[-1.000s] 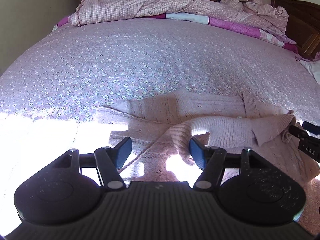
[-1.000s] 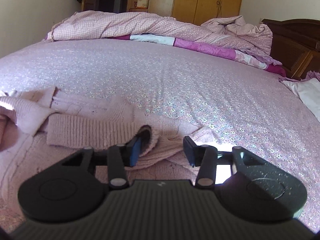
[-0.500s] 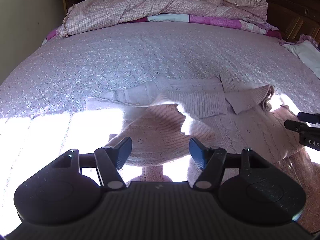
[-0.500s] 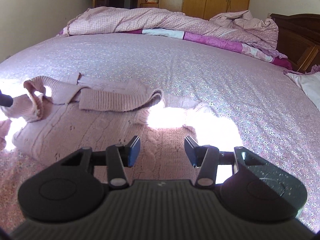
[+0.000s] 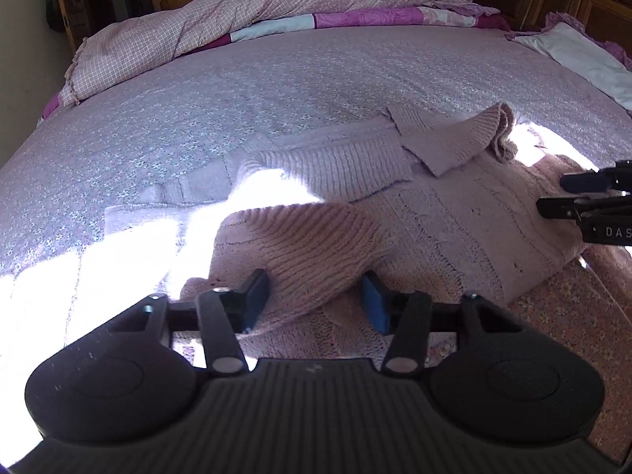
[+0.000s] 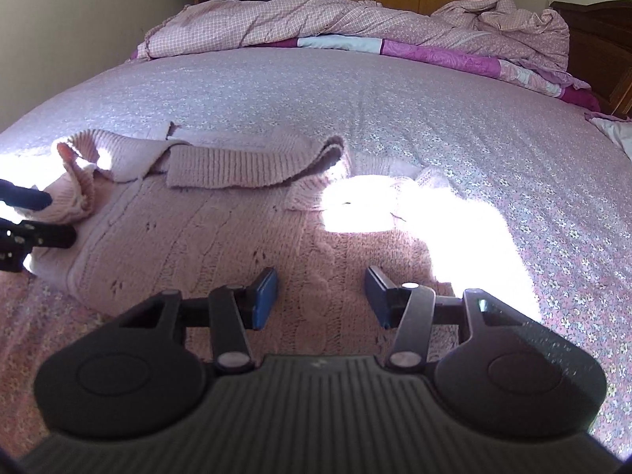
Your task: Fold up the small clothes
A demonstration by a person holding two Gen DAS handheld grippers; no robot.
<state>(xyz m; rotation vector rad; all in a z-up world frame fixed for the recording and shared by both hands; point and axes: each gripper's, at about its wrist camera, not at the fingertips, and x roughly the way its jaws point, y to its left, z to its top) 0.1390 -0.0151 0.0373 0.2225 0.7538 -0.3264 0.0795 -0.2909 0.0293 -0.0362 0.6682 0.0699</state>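
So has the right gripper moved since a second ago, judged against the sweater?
Yes. The right gripper has pulled back toward the sweater's near hem: its open fingers were at the folded ribbed sleeve, which now lies well ahead of them.

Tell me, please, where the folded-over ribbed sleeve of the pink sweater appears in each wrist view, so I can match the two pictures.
Left wrist view: the ribbed sleeve lies right of centre, across the sweater's far edge.
Right wrist view: the same sleeve lies left of centre, beyond the open right gripper.
Shared landmark: the bunched checked duvet at the far end of the bed.
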